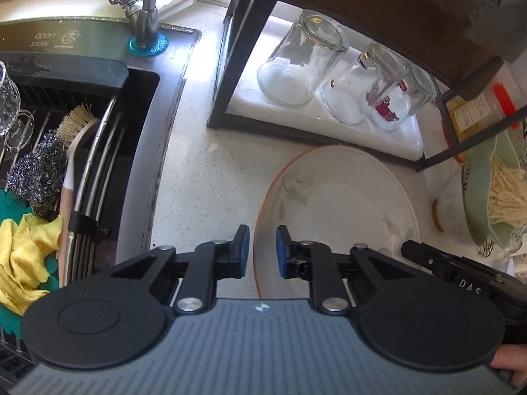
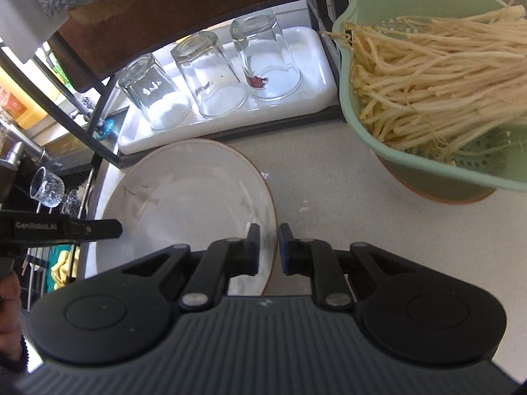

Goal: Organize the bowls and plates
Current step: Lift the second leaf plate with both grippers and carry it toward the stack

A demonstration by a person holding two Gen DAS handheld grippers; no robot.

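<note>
plate (image 2: 184,197) rim between right gripper (image 2: 268,250) jaws

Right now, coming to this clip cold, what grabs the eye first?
The large white plate lying on the speckled counter, with the left gripper and the right gripper each open astride an opposite rim. Behind it, three upturned glasses stand on a white tray under a dark rack. To the right sits a green colander heaped with pale bean sprouts.
</note>
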